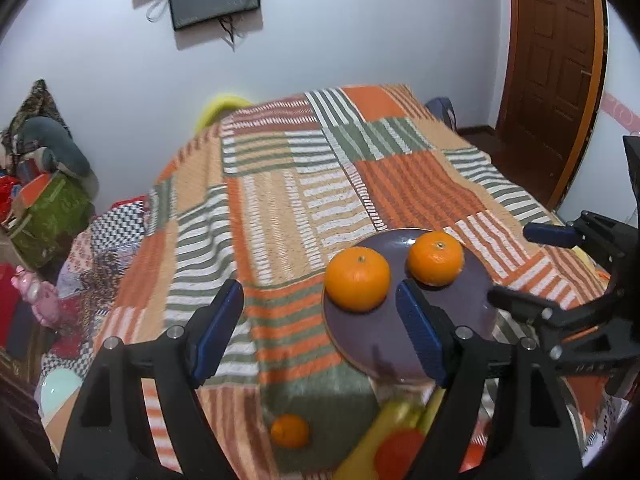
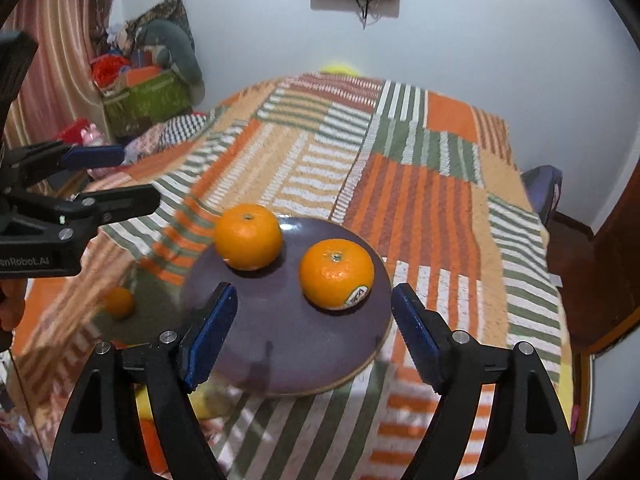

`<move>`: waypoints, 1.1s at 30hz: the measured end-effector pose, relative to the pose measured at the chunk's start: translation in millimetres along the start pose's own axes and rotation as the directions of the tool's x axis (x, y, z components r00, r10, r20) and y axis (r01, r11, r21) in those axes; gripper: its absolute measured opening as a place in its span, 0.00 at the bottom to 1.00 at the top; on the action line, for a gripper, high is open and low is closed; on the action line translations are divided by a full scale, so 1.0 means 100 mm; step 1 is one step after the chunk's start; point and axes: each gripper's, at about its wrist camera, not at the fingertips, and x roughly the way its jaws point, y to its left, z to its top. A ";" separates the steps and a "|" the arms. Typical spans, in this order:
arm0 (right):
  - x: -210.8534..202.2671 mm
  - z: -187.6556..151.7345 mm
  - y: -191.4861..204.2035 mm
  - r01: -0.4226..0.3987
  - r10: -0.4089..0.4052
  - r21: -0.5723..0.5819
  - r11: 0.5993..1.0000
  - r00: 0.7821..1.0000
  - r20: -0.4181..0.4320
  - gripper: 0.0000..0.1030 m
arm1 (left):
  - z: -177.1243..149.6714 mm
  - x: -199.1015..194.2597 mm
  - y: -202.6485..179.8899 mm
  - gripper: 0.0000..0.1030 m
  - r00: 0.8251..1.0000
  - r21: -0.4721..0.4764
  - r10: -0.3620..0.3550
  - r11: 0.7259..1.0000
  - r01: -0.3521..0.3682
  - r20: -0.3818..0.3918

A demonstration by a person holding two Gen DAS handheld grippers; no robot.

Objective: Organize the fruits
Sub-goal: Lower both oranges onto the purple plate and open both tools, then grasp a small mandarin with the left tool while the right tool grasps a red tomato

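Observation:
Two oranges sit on a purple plate (image 1: 400, 344) (image 2: 280, 352) on the striped blanket. The left orange (image 1: 357, 279) (image 2: 248, 237) is plain; the right orange (image 1: 435, 257) (image 2: 337, 273) carries a sticker. A third orange (image 1: 289, 430) (image 2: 117, 302) lies on the blanket left of the plate. My left gripper (image 1: 320, 324) is open and empty, above the plate's left edge. My right gripper (image 2: 314, 330) is open and empty over the plate's near half. Each gripper also shows in the other's view, the left one (image 2: 108, 176) and the right one (image 1: 516, 268).
A yellow fruit (image 1: 396, 416) (image 2: 208, 400) and a red-orange one (image 1: 398, 454) lie blurred below the plate's near edge. The blanket (image 1: 280, 208) covers the bed. Clutter (image 1: 48, 208) sits at the left, and a wooden door (image 1: 552, 80) stands at the right.

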 end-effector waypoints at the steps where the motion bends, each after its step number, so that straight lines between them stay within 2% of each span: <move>1: -0.07 -0.01 0.03 0.006 -0.006 -0.002 1.000 1.000 0.011 0.75 | -0.05 -0.12 0.01 0.77 1.000 -0.013 -0.004 1.000 0.004 0.010; 8: -0.57 -0.16 0.18 0.014 -0.014 0.001 1.000 0.996 0.084 0.80 | -0.36 -0.68 0.05 0.79 0.999 -0.074 -0.015 0.997 0.017 0.036; 17: -0.85 -0.41 0.47 -0.020 0.020 0.004 1.000 0.995 0.100 0.80 | -0.85 -1.00 0.03 0.80 0.999 -0.119 -0.032 0.992 0.031 -0.004; 26: -0.72 -0.80 0.80 -0.056 0.056 -0.002 0.998 0.998 0.043 0.80 | -1.34 -0.92 -0.03 0.79 0.992 -0.155 -0.102 0.984 0.090 -0.071; 30: -0.52 -0.95 0.92 -0.079 0.079 -0.007 0.997 0.997 -0.011 0.80 | -1.50 -0.82 -0.04 0.73 0.987 -0.168 -0.126 0.980 0.108 -0.102; 33: -0.38 -1.02 0.98 -0.087 0.086 -0.012 0.996 0.995 -0.051 0.71 | -1.60 -0.76 -0.08 0.67 0.986 -0.148 -0.117 0.984 0.099 -0.119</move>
